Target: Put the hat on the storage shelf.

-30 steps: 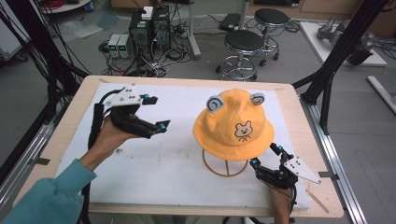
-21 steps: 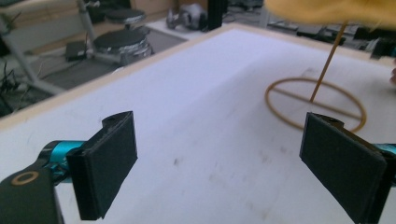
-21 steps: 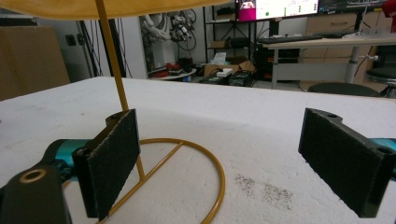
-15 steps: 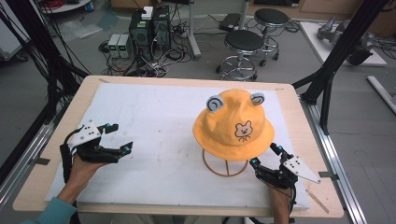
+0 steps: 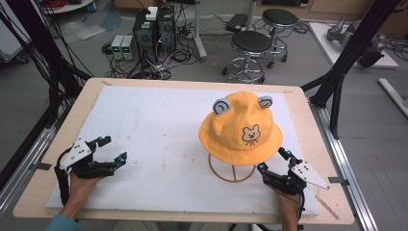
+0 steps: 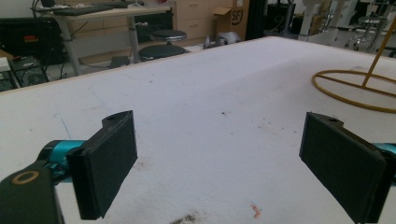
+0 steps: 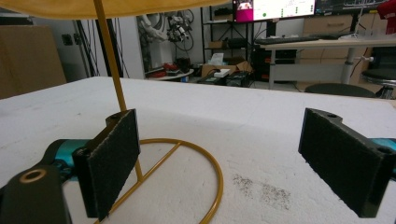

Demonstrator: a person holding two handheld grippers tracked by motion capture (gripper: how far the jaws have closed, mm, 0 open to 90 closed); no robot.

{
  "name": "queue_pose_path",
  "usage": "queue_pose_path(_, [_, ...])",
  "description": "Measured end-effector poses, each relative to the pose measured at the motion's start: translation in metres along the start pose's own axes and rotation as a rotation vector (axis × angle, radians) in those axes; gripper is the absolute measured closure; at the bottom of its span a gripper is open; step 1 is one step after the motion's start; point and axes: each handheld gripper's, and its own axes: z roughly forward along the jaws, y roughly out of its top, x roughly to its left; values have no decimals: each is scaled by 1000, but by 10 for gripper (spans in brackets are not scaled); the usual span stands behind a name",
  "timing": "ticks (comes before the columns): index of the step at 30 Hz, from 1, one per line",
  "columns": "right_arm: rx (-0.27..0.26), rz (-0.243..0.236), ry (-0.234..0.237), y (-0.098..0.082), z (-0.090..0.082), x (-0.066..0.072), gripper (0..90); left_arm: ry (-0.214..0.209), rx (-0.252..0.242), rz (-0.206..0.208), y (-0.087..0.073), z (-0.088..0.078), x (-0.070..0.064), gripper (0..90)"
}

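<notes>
From the high view: work judged finished or nearly so, with the orange hat (image 5: 240,127) seated level on top of its wire stand (image 5: 232,168) toward the right side of the white mat (image 5: 159,130), brim hanging free all round, nothing visibly left but perhaps a small straightening. Left gripper (image 5: 109,150) resting low near the mat's left front corner, well apart from the hat, jaws spread and empty. Right gripper (image 5: 274,161) lying just beside the stand's ring at the front right, under the brim's edge, jaws likewise apart, gripping nothing. From the left gripper view: two black pads wide open over bare, stained mat, nothing between them; ring of the stand (image 6: 359,88) seen far off at the right edge. From the right gripper view: pads spread wide, the stand's ring and upright rod (image 7: 112,60) rising close behind the left pad, whether touching it hard to tell; underside of the hat (image 7: 116,7) overhead, untouched.
</notes>
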Motion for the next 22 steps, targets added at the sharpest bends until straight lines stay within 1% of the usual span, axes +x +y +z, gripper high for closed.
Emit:
queue_pose_path(1, [-2,-1,0,0,0,0,114,1,5,3,-1,0,1,115])
queue_pose_path(2, [-2,-1,-1,0,0,0,115,14,9,3,-2,0,1,115])
queue_pose_path(4, [-2,0,-1,0,0,0,115,14,5,-4,-4,-1,1,115])
queue_pose_path(6, [-3,0,-2,0,0,0,115,19,7,6,-5,-1,1,115])
queue_pose_path(9, [-3,-1,-2,0,0,0,115,28,6,1,-7,-1,2,115])
queue_pose_path(14, [-2,-1,-3,0,0,0,115,29,3,5,-7,-2,2,115])
queue_pose_path(16, [1,6,-1,0,0,1,115,28,1,7,-7,-2,2,115])
queue_pose_path(22, [-2,-1,-2,0,0,0,114,35,-12,-3,-8,-3,2,116])
